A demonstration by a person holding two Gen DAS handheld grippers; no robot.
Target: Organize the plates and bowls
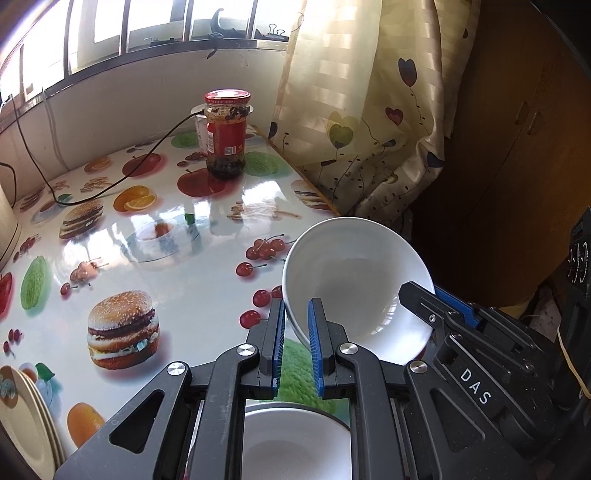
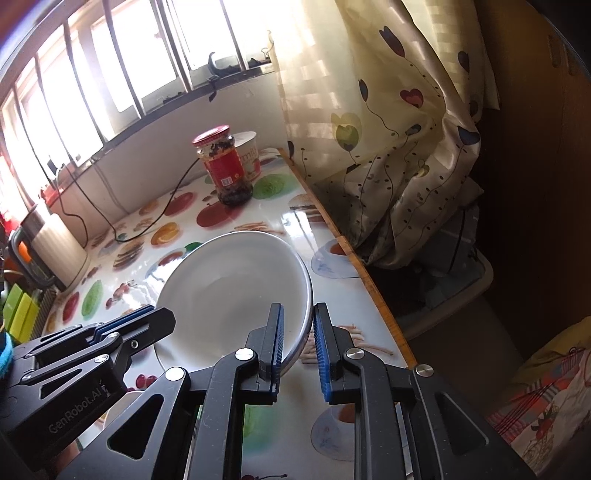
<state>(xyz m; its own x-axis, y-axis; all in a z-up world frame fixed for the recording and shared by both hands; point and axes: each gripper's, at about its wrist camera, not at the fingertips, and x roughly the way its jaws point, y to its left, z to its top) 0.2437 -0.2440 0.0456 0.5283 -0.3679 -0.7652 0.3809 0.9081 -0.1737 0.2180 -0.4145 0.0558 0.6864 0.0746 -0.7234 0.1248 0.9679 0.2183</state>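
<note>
Holding one white bowl (image 1: 354, 280) clear above the table (image 1: 192, 229), we are clamping opposite rims with left gripper (image 1: 295, 347) and right gripper (image 2: 298, 343); keeping both level prevents tipping.

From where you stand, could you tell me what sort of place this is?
Most likely a home kitchen or dining corner. A table with a glossy fruit-and-burger print cloth stands under a barred window, a red-lidded glass jar of dark preserve sits on it, and a heart-patterned cream curtain hangs beside it.
</note>
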